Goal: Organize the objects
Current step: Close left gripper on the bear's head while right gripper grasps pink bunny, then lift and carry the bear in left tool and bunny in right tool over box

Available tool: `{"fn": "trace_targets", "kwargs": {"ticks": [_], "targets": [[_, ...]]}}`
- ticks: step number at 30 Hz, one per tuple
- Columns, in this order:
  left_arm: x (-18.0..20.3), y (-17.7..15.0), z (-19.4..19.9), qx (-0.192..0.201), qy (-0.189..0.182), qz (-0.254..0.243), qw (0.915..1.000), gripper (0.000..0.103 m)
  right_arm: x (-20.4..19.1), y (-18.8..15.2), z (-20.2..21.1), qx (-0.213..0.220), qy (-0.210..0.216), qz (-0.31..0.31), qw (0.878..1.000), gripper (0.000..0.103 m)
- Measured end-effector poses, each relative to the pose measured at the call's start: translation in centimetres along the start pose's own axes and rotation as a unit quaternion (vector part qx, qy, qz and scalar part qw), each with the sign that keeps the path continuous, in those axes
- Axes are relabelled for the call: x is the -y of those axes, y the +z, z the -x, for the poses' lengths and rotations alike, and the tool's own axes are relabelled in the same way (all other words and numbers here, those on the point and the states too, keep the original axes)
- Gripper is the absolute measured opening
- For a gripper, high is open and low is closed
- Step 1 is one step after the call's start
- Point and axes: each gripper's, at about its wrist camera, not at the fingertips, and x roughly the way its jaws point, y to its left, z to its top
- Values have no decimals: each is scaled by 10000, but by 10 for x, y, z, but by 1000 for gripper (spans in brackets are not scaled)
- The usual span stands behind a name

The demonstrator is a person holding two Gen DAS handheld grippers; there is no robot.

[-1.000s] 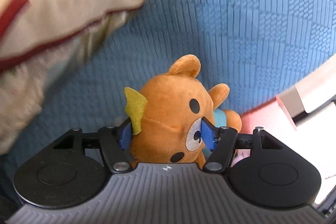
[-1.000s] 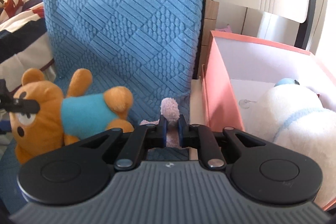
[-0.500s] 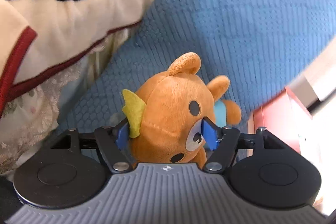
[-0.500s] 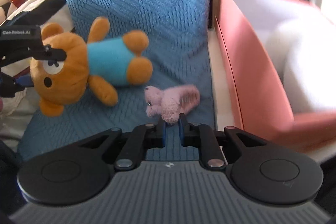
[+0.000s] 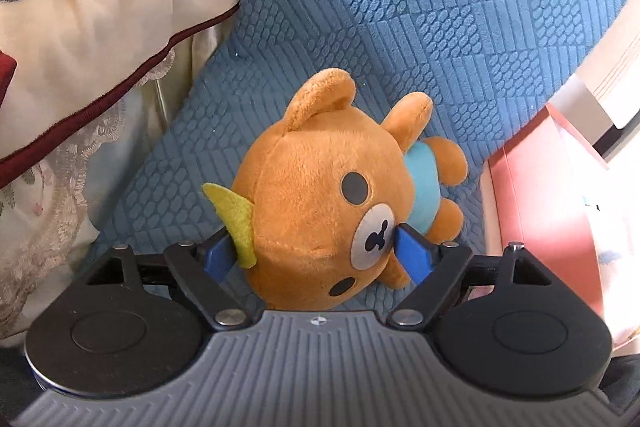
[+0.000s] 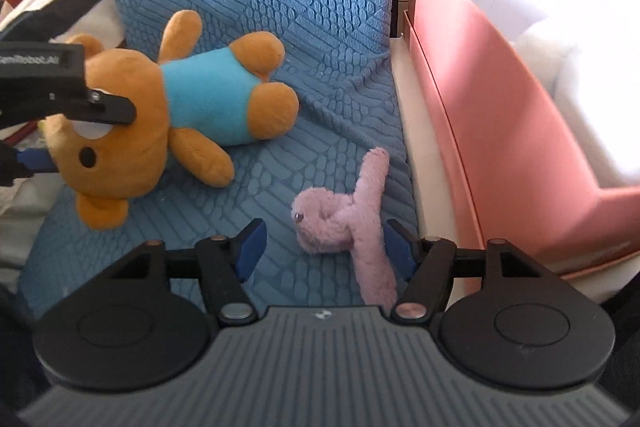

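Orange bear (image 6: 132, 131): lies feet toward box (image 6: 472, 131) | left fingers (image 5: 414, 255) clamp head | right fingers (image 6: 250, 247) spread, empty

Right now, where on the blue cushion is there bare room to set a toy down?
Bare blue cushion shows between the bear and the pink plush, and below the bear's head. Crowded: the right gripper straddles the pink plush beside the pink box.

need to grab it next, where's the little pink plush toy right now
In the right wrist view, the pink plush toy lies on the blue cover, between the right gripper's open fingers, beside the pink box.
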Motion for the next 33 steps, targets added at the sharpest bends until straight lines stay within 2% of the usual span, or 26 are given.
{"fn": "trace_targets", "kwargs": {"ticks": [6, 7, 15, 26, 33], "targets": [[-7, 3, -6, -2, 81, 240, 9997, 84, 2, -2, -18, -44, -255, 95, 9996, 63], [-9, 3, -5, 30, 78, 287, 9996, 82, 4, -2, -19, -78, -247, 58, 9996, 50], [-11, 2, 12, 367, -181, 513, 9978, 70, 9, 3, -3, -53, -207, 31, 9998, 49], [4, -7, 26, 537, -151, 276, 9981, 64, 15, 27, 30, 91, 110, 96, 9999, 50], [15, -14, 37, 606, -258, 233, 9976, 63, 21, 34, 44, 49, 234, 98, 9997, 50]]}}
